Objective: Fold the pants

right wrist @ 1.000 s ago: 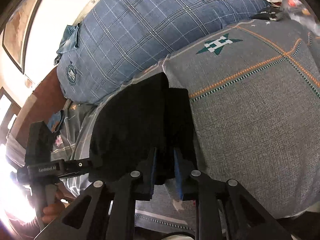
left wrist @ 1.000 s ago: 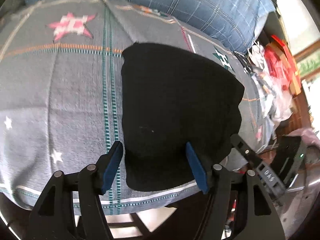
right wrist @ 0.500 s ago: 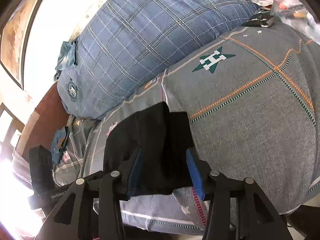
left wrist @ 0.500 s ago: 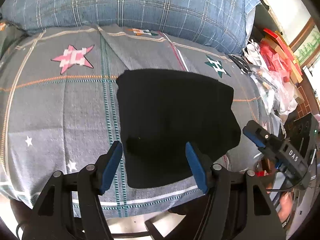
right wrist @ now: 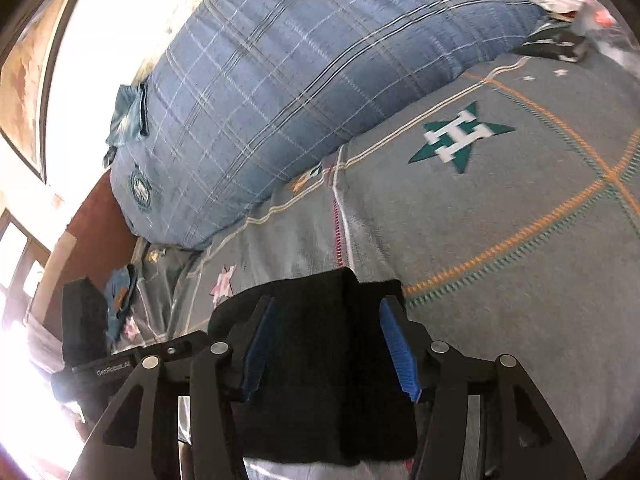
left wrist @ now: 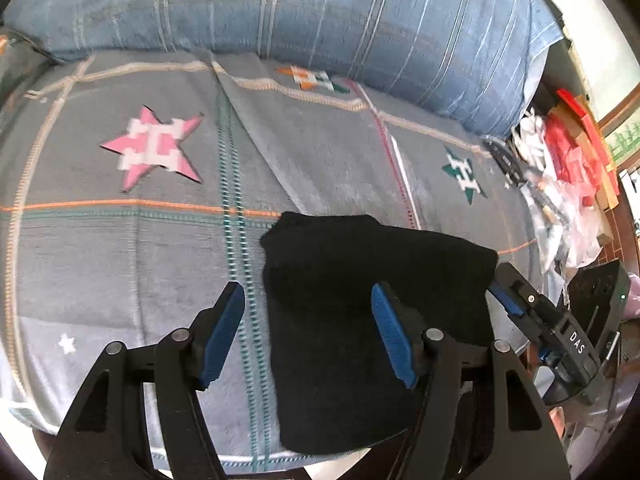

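Right, the pants (left wrist: 360, 280) lie as a compact black bundle on the bed (left wrist: 120, 260), near its front edge, and they look fully folded from here. Their long axis runs from the bed's edge away toward the big blue plaid pillow (left wrist: 320, 20), so both tools face the bundle end-on.

The left gripper (left wrist: 308, 336) hovers above the near end with jaws standing wide. Only the bundle's left edge falls in the gap; the rest spreads off to the right, and neither pad touches cloth. The right gripper (right wrist: 328, 348) looks straight down the bundle, so the fabric fills the space between its pads. Its jaws have just been opening and now stand at a middling gap, the cloth lying loose below them, not pinched.

By my read, the right gripper sits squarer to the pants, so it is the nearer one if any last tidy-up is wanted. Otherwise both simply need to lift clear without snagging the top layer. Clutter (left wrist: 568, 168) piles at the bed's far right, well apart from the bundle.
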The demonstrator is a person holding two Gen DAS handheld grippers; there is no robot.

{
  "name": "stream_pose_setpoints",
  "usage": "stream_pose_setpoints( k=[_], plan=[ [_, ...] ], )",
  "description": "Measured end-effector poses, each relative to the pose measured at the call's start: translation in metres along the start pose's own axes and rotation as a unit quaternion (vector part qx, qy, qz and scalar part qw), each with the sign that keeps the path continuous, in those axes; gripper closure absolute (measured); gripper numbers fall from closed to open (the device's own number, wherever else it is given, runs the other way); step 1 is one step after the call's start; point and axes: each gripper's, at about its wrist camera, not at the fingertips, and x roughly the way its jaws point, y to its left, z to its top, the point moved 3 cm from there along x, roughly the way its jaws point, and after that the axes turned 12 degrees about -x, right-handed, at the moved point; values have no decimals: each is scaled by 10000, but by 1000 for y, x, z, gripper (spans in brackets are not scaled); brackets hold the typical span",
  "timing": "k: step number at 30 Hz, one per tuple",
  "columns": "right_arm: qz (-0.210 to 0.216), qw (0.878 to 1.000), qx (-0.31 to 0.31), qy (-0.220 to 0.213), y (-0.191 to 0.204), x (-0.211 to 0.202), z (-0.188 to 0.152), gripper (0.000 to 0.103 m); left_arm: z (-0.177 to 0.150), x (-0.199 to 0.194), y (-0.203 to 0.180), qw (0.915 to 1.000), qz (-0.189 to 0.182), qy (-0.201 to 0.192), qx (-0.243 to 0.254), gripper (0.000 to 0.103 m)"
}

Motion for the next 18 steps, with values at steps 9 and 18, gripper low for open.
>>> stream_pose_setpoints(
  k=[9,18],
  plan=[
    [-371,9951,-903,-148,16,18,27,98,26,24,-9,9990,151,-9,-417,44],
    [-781,9913,-1058,108,17,29,14,93,19,20,-14,9993,302,-213,-114,43]
  ],
)
